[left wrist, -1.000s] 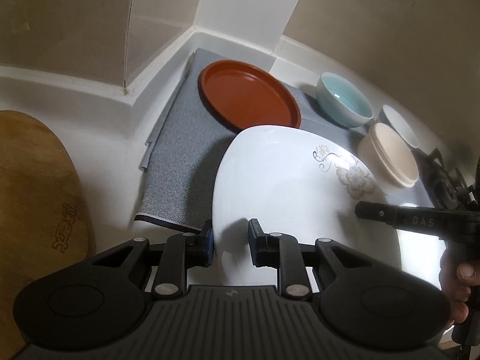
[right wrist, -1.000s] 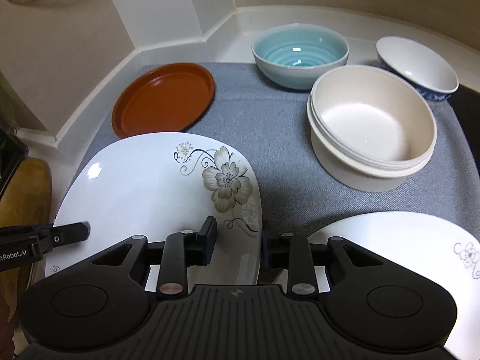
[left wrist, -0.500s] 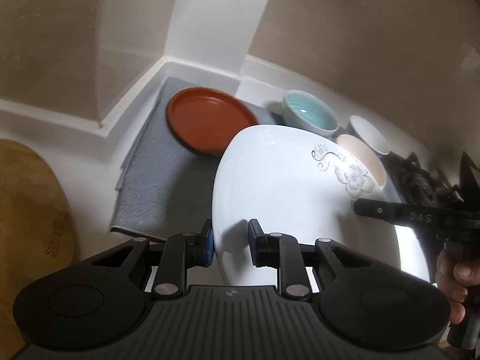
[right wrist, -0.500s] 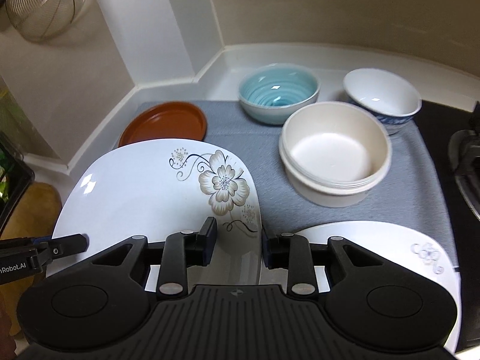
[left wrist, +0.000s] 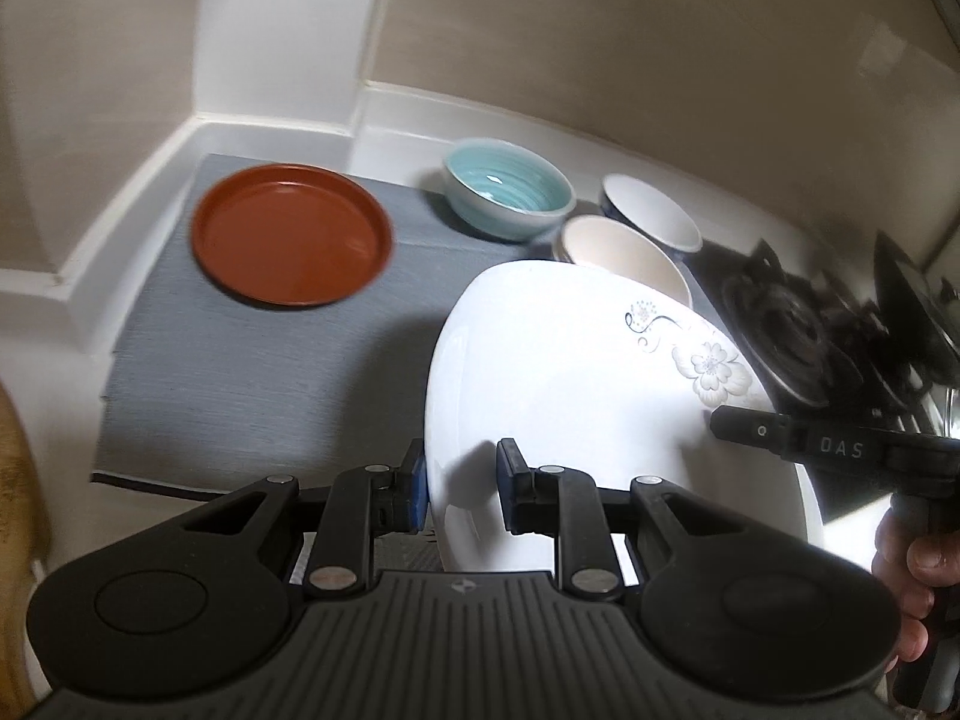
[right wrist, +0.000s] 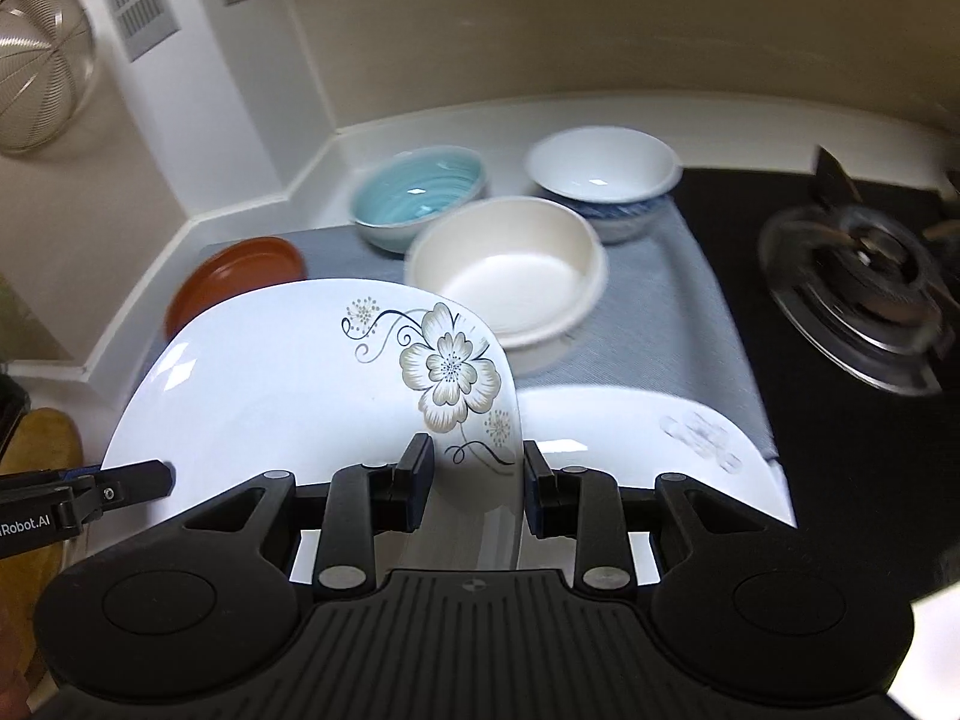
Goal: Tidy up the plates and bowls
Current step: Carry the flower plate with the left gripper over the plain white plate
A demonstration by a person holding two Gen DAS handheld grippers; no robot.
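A white plate with a flower print (left wrist: pixel 570 372) hangs tilted above the grey mat (left wrist: pixel 240 372), held by two opposite edges. My left gripper (left wrist: pixel 462 468) is shut on its left rim. My right gripper (right wrist: pixel 474 462) is shut on the rim by the flower (right wrist: pixel 450 372). A second white flowered plate (right wrist: pixel 636 432) lies on the mat below and to the right. Farther back stand a brown plate (left wrist: pixel 291 234), a teal bowl (left wrist: pixel 507 195), a cream bowl (right wrist: pixel 504 264) and a white bowl with blue outside (right wrist: pixel 600 174).
A black gas stove with a burner (right wrist: pixel 858 288) borders the mat on the right. A wooden board (right wrist: pixel 42 450) lies at the left. White wall corners close the back, and a wire strainer (right wrist: pixel 36 66) hangs on the left wall.
Both grippers have carried the flowered plate up and to the right, away from the brown plate. The dishes behind now look smaller and lower, and the stove has come into view.
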